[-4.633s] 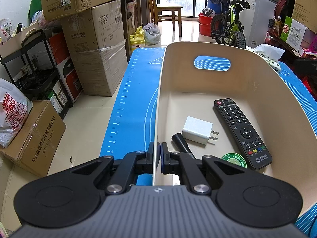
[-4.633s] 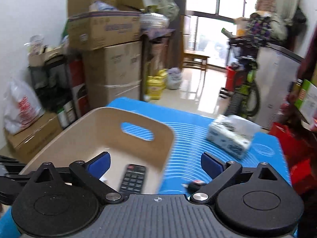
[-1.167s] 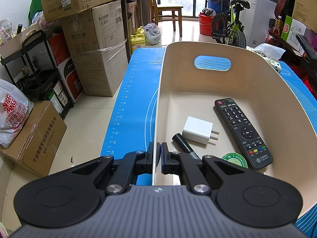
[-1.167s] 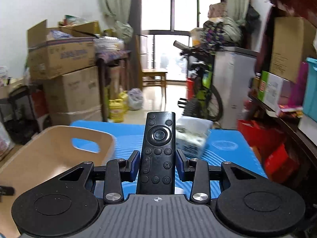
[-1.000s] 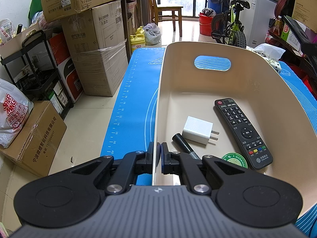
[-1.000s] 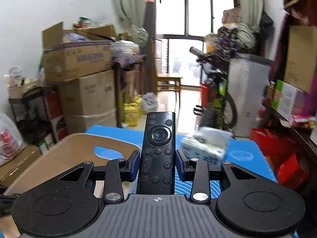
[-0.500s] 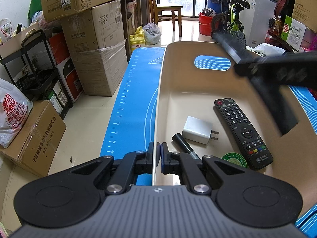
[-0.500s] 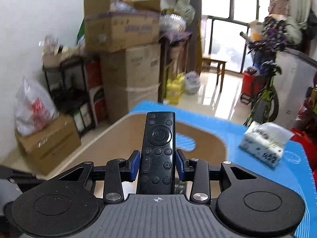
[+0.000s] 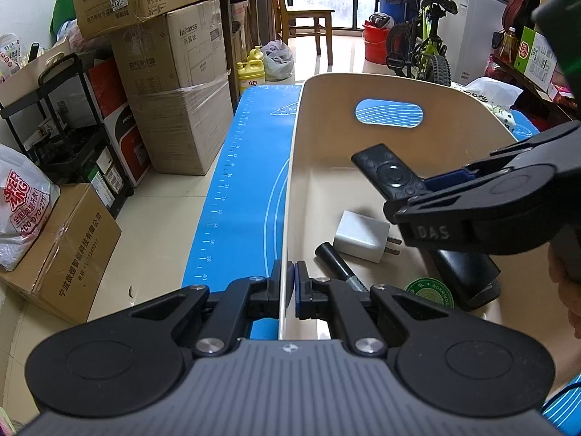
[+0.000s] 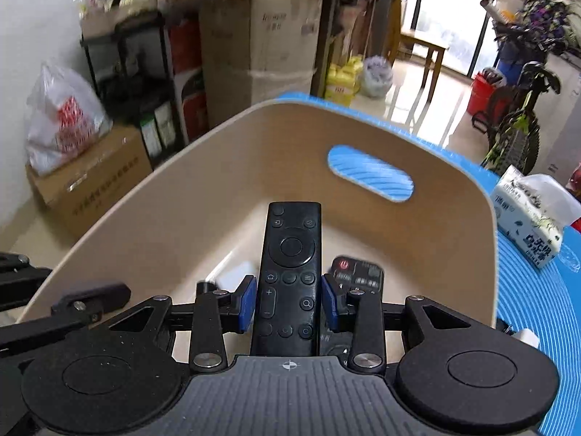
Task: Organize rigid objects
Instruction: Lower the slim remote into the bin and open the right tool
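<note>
Beige bin point(image 9: 326, 138); inside, two remotes point(image 9: 388, 174); one charger point(image 9: 361, 236)

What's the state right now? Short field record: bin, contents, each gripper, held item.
bin: beige bin on blue mat, cut-out handle in far wall
contents: white charger, black marker, buttoned remote, green round tin
left gripper: jaws shut on the bin's near wall
right gripper: jaws shut on slim black remote, over the bin's inside
held item: not yet released
outside bin: tissue pack on mat
</note>
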`<state>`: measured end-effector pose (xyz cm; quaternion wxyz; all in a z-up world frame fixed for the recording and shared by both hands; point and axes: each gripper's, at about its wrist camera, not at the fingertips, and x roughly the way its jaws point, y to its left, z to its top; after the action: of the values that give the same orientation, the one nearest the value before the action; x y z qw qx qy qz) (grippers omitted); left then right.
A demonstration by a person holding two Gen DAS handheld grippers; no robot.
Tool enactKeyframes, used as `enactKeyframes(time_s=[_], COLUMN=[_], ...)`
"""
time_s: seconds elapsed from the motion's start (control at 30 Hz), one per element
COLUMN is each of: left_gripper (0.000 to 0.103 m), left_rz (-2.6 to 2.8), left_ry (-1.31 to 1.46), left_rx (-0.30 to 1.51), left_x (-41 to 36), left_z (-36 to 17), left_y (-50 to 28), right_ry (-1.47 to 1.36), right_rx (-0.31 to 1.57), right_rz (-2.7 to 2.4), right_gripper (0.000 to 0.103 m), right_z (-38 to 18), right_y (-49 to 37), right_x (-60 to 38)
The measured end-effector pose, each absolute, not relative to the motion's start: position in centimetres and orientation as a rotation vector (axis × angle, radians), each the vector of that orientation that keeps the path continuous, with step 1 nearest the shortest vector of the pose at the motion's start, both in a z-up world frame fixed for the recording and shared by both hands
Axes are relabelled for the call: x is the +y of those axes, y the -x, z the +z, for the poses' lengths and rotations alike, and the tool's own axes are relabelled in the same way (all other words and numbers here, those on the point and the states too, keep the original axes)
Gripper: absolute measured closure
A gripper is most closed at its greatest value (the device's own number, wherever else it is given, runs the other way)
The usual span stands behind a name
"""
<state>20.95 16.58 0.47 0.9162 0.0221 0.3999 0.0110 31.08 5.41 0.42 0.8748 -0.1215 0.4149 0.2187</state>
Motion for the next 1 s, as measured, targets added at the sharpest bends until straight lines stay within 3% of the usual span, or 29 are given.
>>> enactKeyframes(time_s=[0.37, 0.5, 0.6, 0.7, 0.87, 1.0], left_gripper=[0.097, 0.097, 0.097, 0.097, 0.097, 0.097], left_rz=[0.022, 0.02, 0.022, 0.022, 0.022, 0.022], left_ry=[-0.049, -0.045, -0.046, -0.044, -0.044, -0.044], left_rx=[0.825, 0.824, 0.825, 0.827, 0.827, 0.827], left_x=[16.4, 16.3, 16.3, 16.4, 16.4, 16.4], left_z=[0.5, 0.6, 0.5, 0.5, 0.5, 0.5], left_y=[-21.0, -20.9, -20.9, -20.9, -20.9, -20.9], right_ry=[0.349, 0.35, 0.324, 0.294, 0.257, 0.204], right_rx=[1.03, 1.039, 1.015, 0.974, 0.881, 0.761], right_rz=[0.458, 0.461, 0.463, 0.47, 0.437, 0.415], right_gripper=[0.058, 0.053, 0.028, 0.015, 0.014, 0.005], right_z=[-1.7, -1.5, -0.8, 0.1, 2.7, 5.4], right_y=[-32.4, -32.5, -32.2, -31.9, -30.8, -29.8], right_x=[6.9, 7.1, 6.7, 5.9, 3.9, 1.7])
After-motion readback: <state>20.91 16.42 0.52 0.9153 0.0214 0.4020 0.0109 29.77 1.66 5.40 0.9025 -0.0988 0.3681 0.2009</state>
